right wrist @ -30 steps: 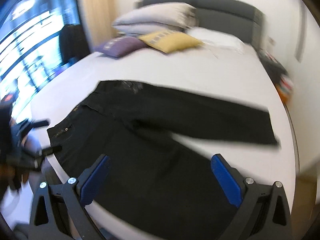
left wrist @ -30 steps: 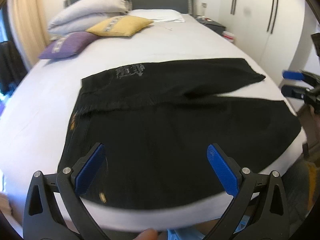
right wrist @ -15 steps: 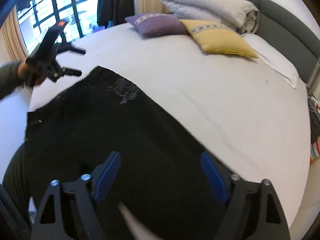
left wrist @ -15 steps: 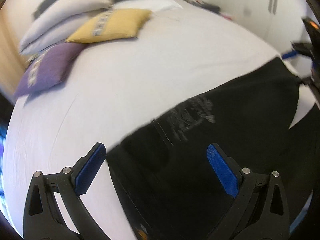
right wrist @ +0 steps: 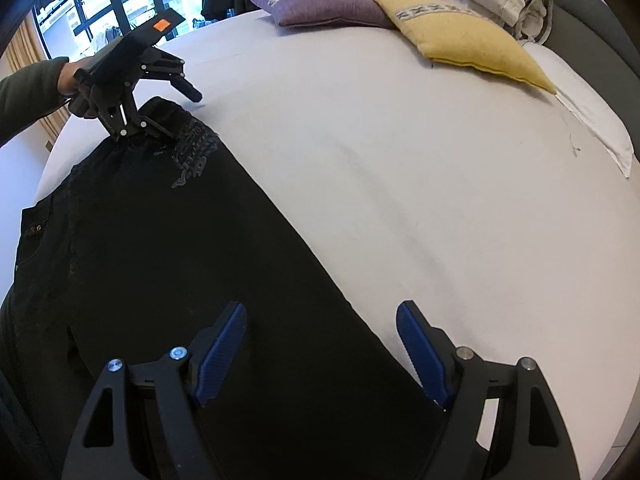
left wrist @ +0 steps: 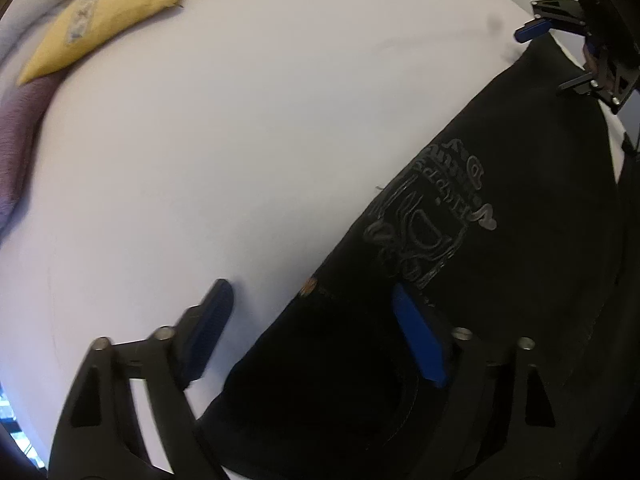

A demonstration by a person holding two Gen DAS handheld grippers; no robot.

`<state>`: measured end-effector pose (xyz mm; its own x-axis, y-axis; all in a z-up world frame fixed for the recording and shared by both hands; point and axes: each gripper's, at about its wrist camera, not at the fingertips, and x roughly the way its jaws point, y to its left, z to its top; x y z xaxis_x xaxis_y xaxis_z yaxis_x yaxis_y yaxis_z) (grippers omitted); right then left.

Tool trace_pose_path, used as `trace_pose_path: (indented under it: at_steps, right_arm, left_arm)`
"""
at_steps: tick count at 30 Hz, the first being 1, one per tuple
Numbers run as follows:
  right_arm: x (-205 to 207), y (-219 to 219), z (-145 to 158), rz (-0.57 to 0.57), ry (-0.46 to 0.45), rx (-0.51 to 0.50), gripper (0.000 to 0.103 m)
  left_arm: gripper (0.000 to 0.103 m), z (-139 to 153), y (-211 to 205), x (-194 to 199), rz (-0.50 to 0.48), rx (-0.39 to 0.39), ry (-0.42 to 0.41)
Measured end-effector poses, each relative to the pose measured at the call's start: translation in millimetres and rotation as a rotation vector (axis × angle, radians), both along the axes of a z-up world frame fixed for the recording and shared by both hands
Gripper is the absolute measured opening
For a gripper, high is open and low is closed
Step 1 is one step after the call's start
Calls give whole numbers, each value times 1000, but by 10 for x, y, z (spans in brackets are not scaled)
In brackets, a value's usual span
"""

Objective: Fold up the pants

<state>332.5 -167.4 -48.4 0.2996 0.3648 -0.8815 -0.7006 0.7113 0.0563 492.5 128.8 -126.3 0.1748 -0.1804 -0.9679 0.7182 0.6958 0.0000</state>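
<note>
Black pants (right wrist: 168,248) lie flat on the white bed (right wrist: 400,184) below two pillows (right wrist: 460,40), their far edge between the closing left gripper (left wrist: 316,332) and the spread right gripper (right wrist: 320,344), neither pinching yet.

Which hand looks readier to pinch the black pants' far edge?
Probably left: the left tongs, just closing, straddle the pants at the waist edge, tips at the cloth. The right tongs, also narrowing, straddle the leg edge, seemingly higher.

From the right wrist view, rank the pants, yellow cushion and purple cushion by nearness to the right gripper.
1. Black pants: partly between the right gripper's open fingers.
2. Yellow cushion: far, upper right.
3. Purple cushion: farthest, top centre.
</note>
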Motion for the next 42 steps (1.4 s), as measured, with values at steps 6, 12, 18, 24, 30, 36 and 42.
trace_pose_path:
  at_steps: [6, 12, 18, 24, 30, 36, 42]
  right_arm:
    - [-13, -40, -65, 5, 4, 4, 79]
    - [37, 65, -38, 24, -28, -16, 79]
    - [104, 124, -66, 78, -22, -27, 76]
    - [186, 214, -81, 111, 5, -28, 64]
    - [210, 336, -228, 174, 101, -65, 32]
    - [54, 346, -129, 183, 51, -102, 7]
    - [-378, 280, 335, 145, -114, -104, 5]
  left_arm:
    - [14, 19, 4, 37, -8, -20, 57]
    - [7, 123, -83, -283, -74, 69, -147]
    - [6, 447, 51, -803, -57, 4, -397]
    - [6, 646, 71, -1467, -92, -34, -556]
    - [6, 677, -23, -1657, -100, -44, -583]
    - [6, 666, -28, -1588, -88, -46, -595]
    - [6, 894, 28, -1860, -52, -96, -621]
